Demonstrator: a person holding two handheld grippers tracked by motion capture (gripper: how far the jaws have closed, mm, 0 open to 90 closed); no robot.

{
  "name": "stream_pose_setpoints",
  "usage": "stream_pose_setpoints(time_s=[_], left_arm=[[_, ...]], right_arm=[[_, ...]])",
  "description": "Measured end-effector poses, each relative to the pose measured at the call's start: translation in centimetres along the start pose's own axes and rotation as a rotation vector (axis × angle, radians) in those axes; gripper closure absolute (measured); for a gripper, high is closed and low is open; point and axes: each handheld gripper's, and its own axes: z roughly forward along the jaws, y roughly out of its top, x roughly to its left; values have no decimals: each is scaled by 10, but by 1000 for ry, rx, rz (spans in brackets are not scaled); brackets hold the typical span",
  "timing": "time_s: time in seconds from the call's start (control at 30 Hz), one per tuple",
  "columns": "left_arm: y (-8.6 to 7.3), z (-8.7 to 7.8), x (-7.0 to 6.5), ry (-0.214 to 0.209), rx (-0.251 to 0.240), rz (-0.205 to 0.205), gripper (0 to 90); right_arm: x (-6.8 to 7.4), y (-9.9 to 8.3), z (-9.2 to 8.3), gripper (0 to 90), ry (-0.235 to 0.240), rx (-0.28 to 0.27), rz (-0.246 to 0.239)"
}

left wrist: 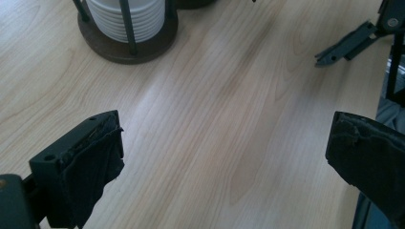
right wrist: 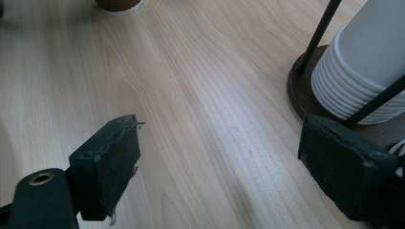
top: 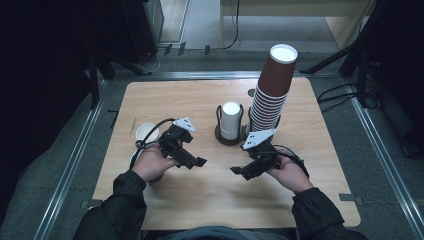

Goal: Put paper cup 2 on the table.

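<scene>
On the pale wood-grain tabletop [top: 210,200], both the left gripper [top: 197,162] and right gripper [top: 237,171] hover empty, jaws spread wide. Ribbed white lids [top: 230,120] stand upright in a round dark holder [top: 220,135] beside a tall leaning brown cup stack [top: 272,87].

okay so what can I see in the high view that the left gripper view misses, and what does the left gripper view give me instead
High view alone: the tall stack of brown cups, a white-lined cup beside the left hand, and both forearms. Left gripper view alone: the left gripper seen close up, jaws wide apart over bare wood, pads worn. Both share: the wooden table, the white lid stack in its dark holder, and the right gripper.
</scene>
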Motion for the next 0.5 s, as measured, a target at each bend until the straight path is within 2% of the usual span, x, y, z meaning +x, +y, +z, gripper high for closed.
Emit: stream_pose_setpoints(time_s=[0.13, 0.2, 0.3, 0.5], left_arm=[[2, 7, -4, 6, 7, 8, 11], [3, 9, -5, -2, -4, -1, 49], [3, 13, -6, -8, -8, -16, 50], [3, 20, -11, -4, 4, 8, 51]], right_arm=[[0, 0, -1, 147, -4, 0, -3], [0, 0, -1, 147, -4, -2, -5], [0, -1, -1, 147, -5, -2, -13], [1, -1, -1, 147, -6, 4, -18]])
